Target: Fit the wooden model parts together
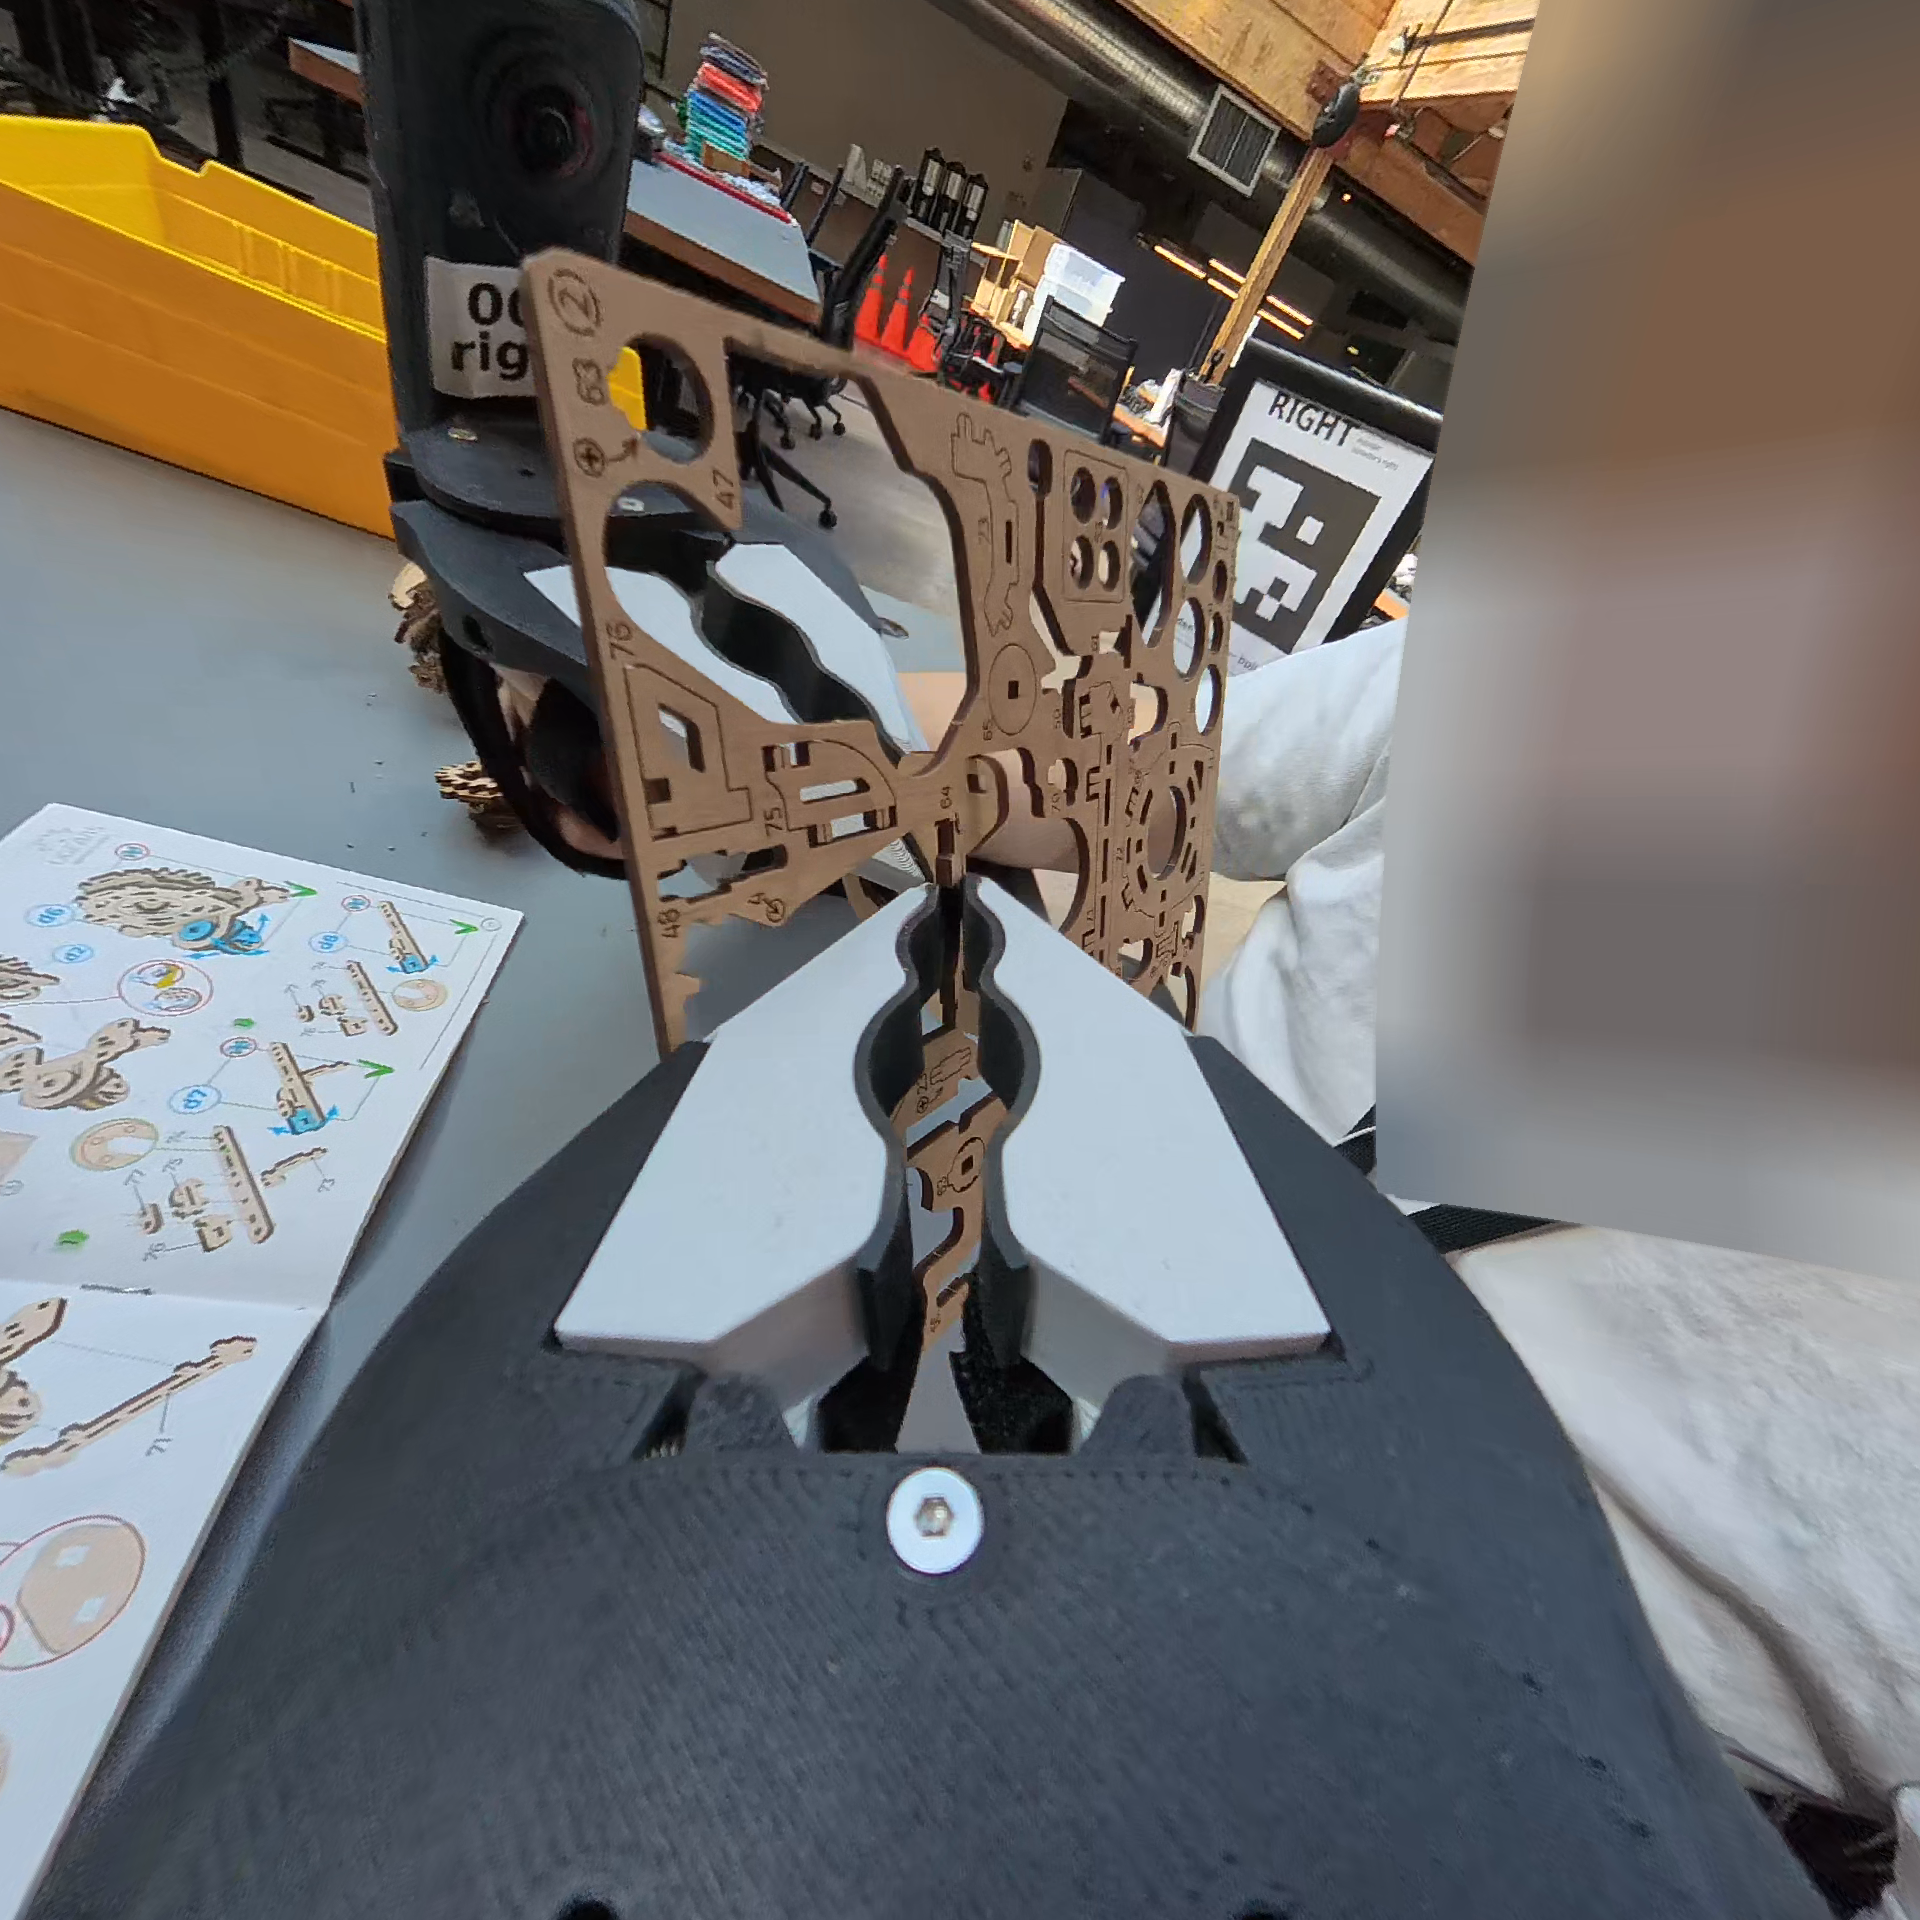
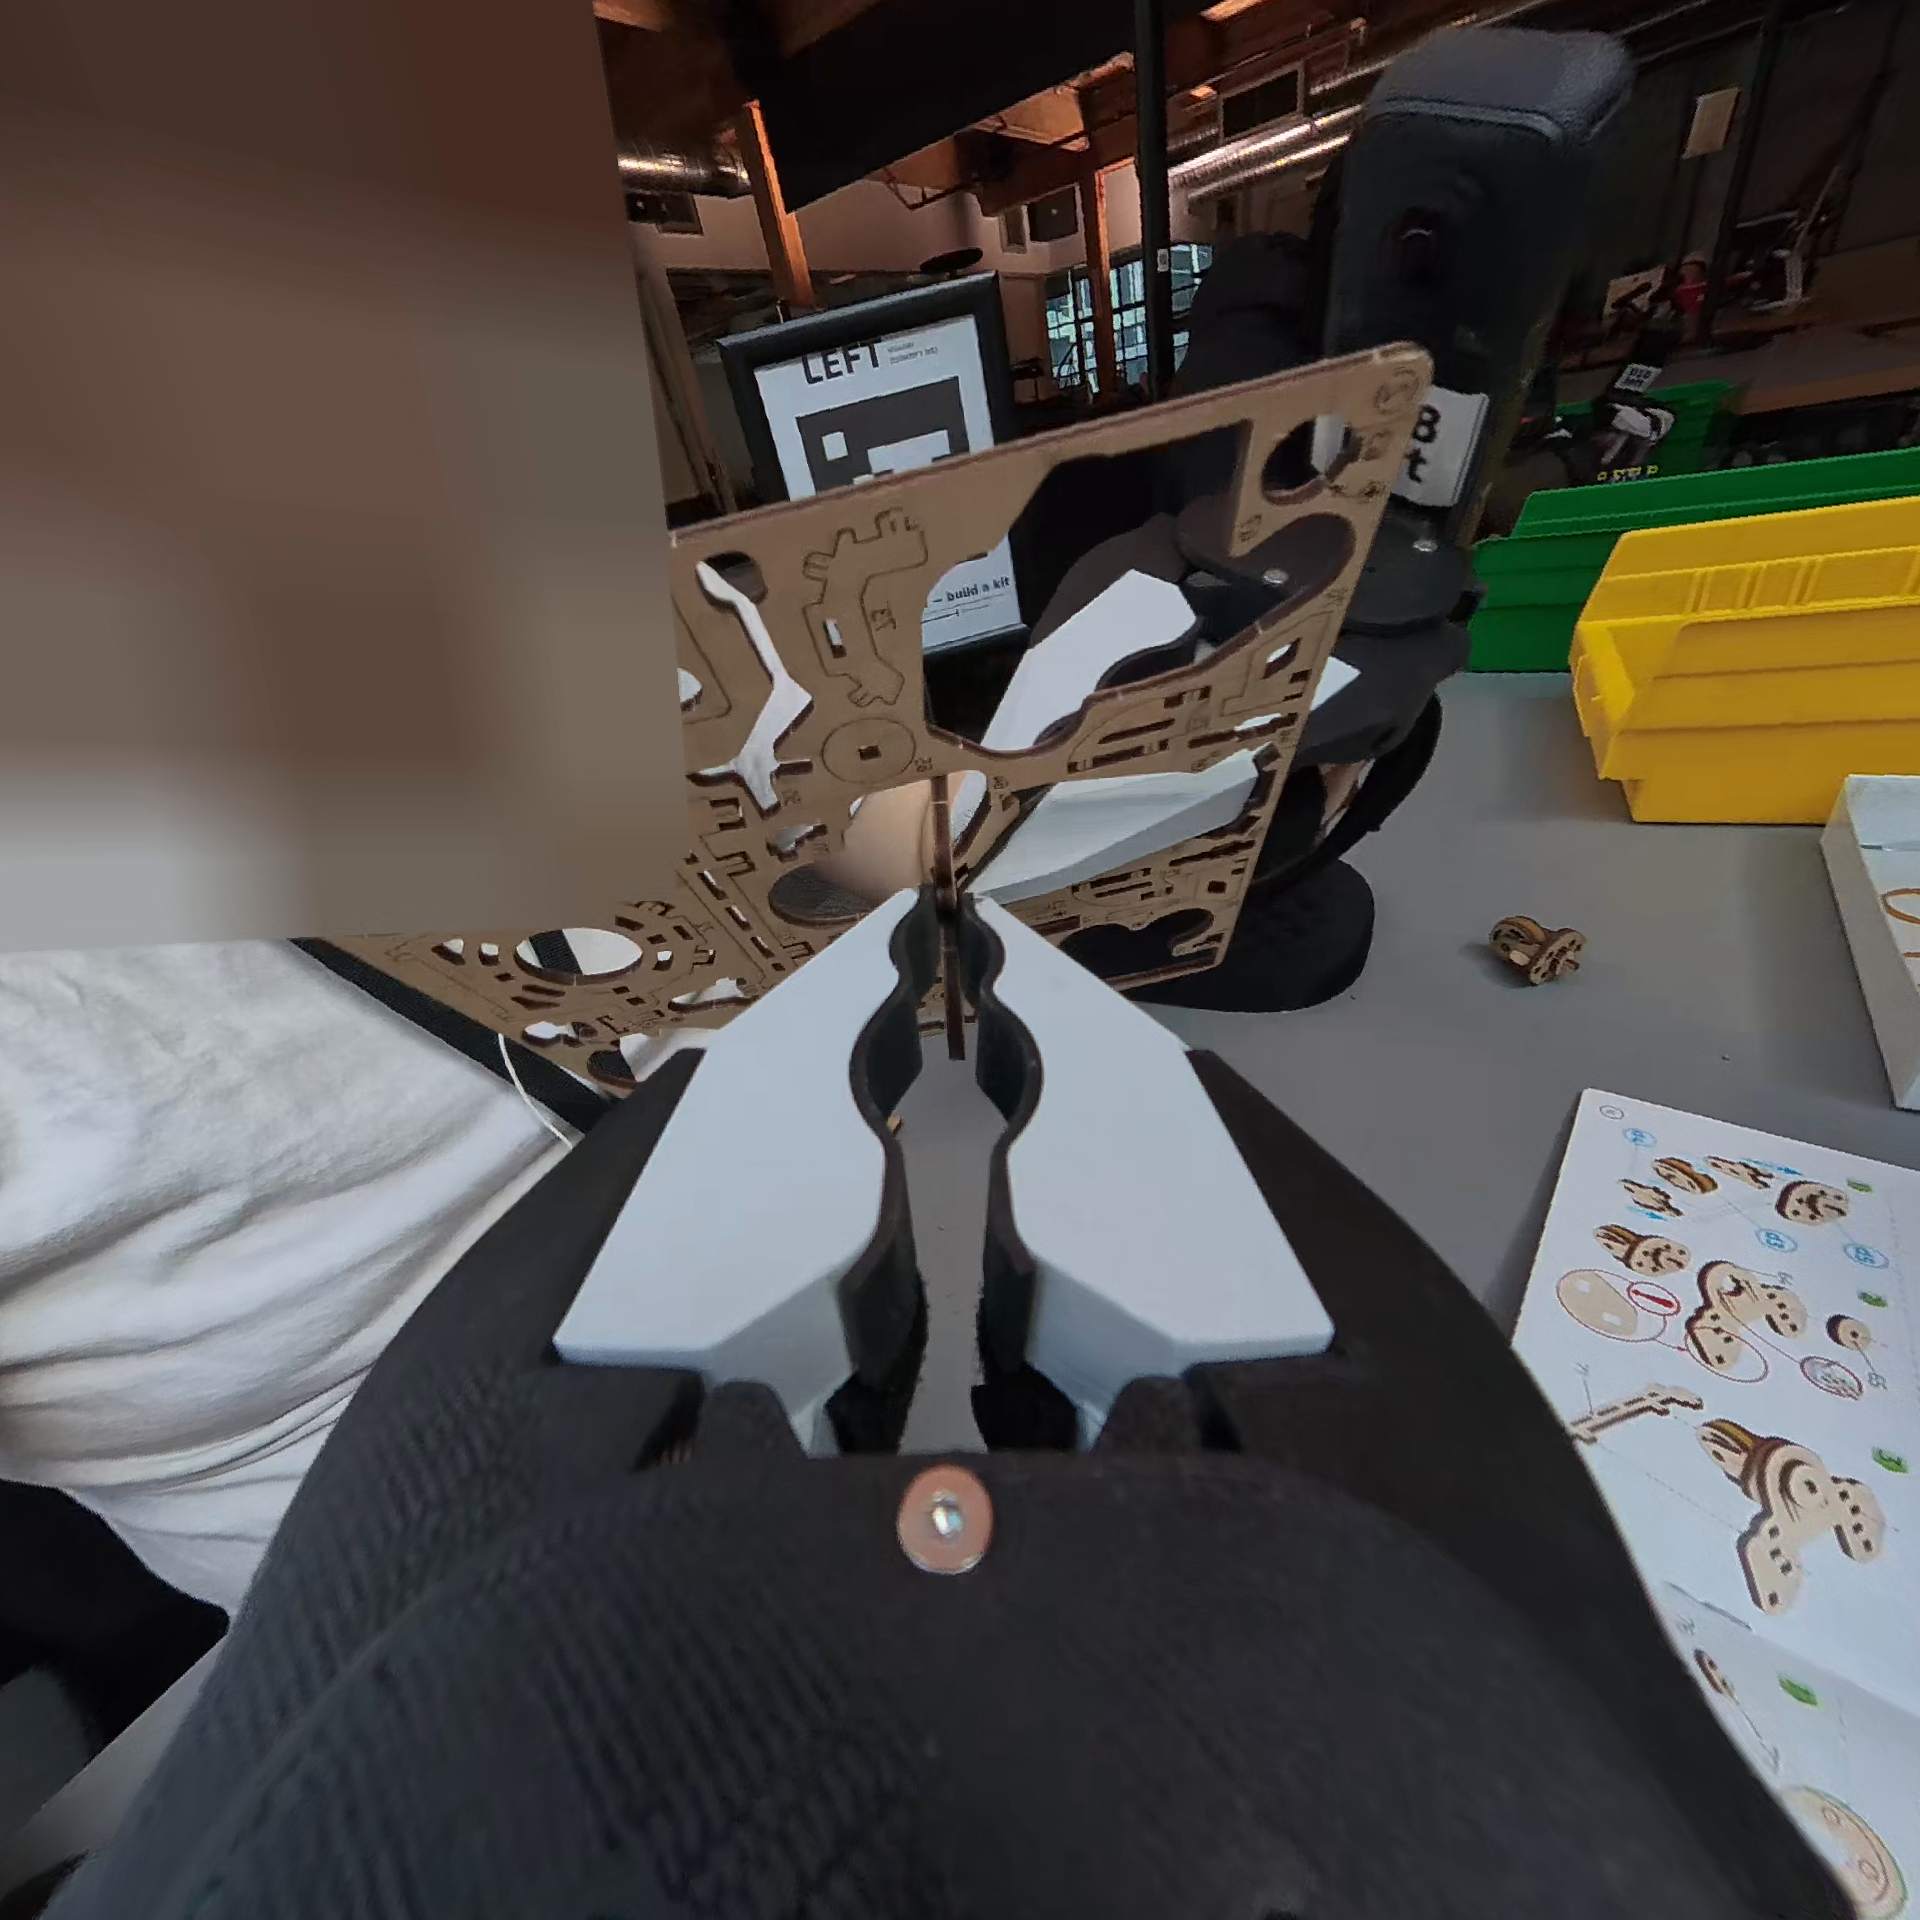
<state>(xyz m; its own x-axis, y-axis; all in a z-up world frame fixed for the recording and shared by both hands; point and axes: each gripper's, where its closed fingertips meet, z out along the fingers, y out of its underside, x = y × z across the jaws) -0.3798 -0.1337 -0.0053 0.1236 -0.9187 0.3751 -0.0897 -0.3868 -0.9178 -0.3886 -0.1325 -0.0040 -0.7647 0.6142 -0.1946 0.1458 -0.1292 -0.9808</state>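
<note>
A laser-cut wooden parts sheet (image 1: pixel 831 582) stands upright between the two grippers; it also shows in the right wrist view (image 2: pixel 1039 623). My left gripper (image 1: pixel 951 899) is shut on the sheet's lower edge, which runs back between its white fingers (image 1: pixel 758 1143). My right gripper (image 2: pixel 943 909) is shut on a thin dark wooden part (image 2: pixel 943 852), seen edge-on, at the sheet's middle. The same part shows in the left wrist view (image 1: pixel 948 842). Each gripper shows behind the sheet in the other's view: the right (image 1: pixel 499 312), the left (image 2: pixel 1351 644).
An instruction leaflet (image 1: pixel 208 1039) lies on the grey table (image 1: pixel 208 644), also in the right wrist view (image 2: pixel 1745 1403). Yellow bin (image 2: pixel 1745 665), green bin (image 2: pixel 1662 540), white box (image 2: pixel 1881 914), small wooden sub-assembly (image 2: pixel 1538 948). A person's white sleeve (image 1: pixel 1662 1558) is close by. My left and right fingertips are right by each other.
</note>
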